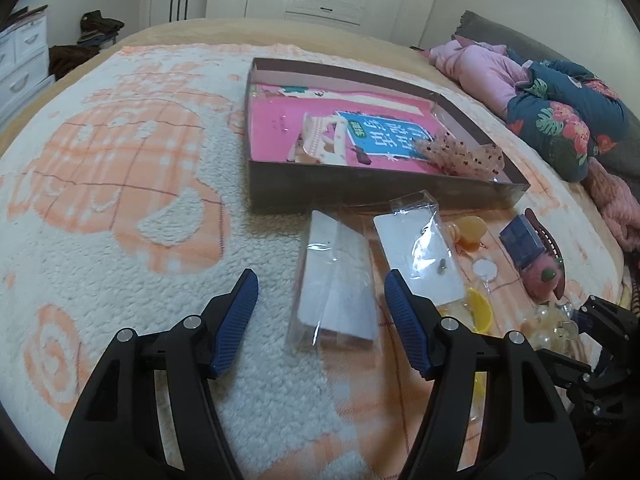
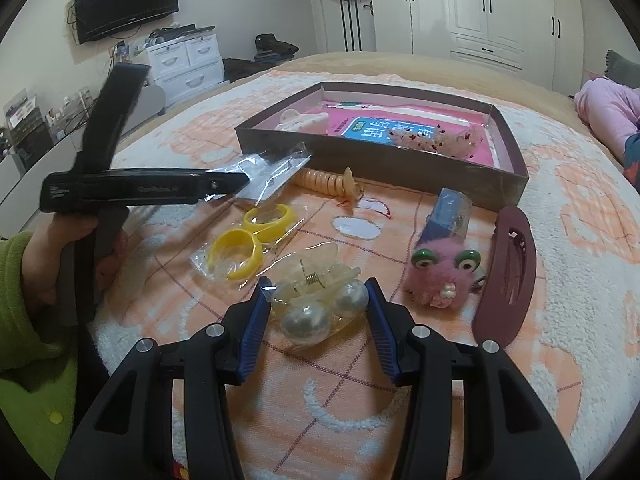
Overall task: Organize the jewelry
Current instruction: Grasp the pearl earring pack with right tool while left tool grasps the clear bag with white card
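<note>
Lying between the blue pads of the right gripper [image 2: 318, 300], a clear claw clip [image 2: 316, 300] with two pearl balls is clamped on the blanket [image 2: 560, 280]. A clear packet [image 1: 336, 292] is straddled by the left gripper [image 1: 320, 292], its jaws apart; contact cannot be told. Beyond, yellow rings [image 2: 252, 240] are seen bagged, a fuzzy pink clip [image 2: 440, 276] partly hides a blue item, and the box [image 2: 400, 164] is cut by glare.
</note>
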Tool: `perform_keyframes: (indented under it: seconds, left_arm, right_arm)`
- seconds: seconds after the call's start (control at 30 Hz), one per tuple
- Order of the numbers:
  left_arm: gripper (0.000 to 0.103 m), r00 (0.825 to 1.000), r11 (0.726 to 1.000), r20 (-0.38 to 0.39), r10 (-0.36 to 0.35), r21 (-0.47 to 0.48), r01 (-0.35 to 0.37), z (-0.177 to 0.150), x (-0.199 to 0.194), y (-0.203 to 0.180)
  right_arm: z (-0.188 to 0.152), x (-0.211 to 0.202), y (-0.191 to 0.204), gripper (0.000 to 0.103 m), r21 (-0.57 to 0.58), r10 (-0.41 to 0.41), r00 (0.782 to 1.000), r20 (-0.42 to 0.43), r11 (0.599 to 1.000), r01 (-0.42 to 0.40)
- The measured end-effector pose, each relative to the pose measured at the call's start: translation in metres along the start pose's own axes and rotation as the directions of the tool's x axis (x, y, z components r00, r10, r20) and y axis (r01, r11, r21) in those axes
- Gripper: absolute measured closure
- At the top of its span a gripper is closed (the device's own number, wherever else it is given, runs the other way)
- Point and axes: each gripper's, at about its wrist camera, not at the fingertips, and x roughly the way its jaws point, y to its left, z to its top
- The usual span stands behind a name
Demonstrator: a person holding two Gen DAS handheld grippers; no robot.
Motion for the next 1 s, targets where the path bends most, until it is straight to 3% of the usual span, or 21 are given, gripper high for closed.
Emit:
perform_keyframes:
  seconds: [0.07, 0.1, 0.13, 0.67, 1.0]
  left_arm:
    - [0.059, 1.0, 1.0, -0.005, -0.007, 0.003, 0.007, 0.0, 0.001, 0.001]
    - [0.072, 1.0, 1.0, -0.005, -0.015, 0.0, 0.015, 0.0, 0.001, 0.002]
    - [0.073, 1.0, 1.0, -0.007, -0.024, -0.005, 0.024, -0.001, 0.001, 0.003]
    - [0.075, 0.996, 0.999, 0.077, -0.039, -0.021, 0.041, -0.011, -0.047, 0.015]
    - [0.075, 0.989, 0.999, 0.139, -0.05, -0.004, 0.051, 0.01, -0.064, 0.007]
  right_arm:
    - [0.001, -0.004, 0.0, 0.057, 0.003, 0.001, 1.0, 0.015, 1.0, -0.001]
    - [0.002, -0.006, 0.001, 0.057, 0.003, 0.001, 1.0, 0.022, 1.0, -0.001]
    - [0.003, -0.007, 0.002, 0.057, 0.003, 0.002, 1.0, 0.028, 1.0, -0.002]
    - [0.028, -0.021, 0.023, 0.057, -0.059, 0.054, 0.995, 0.087, 0.997, -0.049]
    - [0.055, -0.017, 0.01, 0.057, -0.047, 0.036, 0.992, 0.121, 0.998, -0.031]
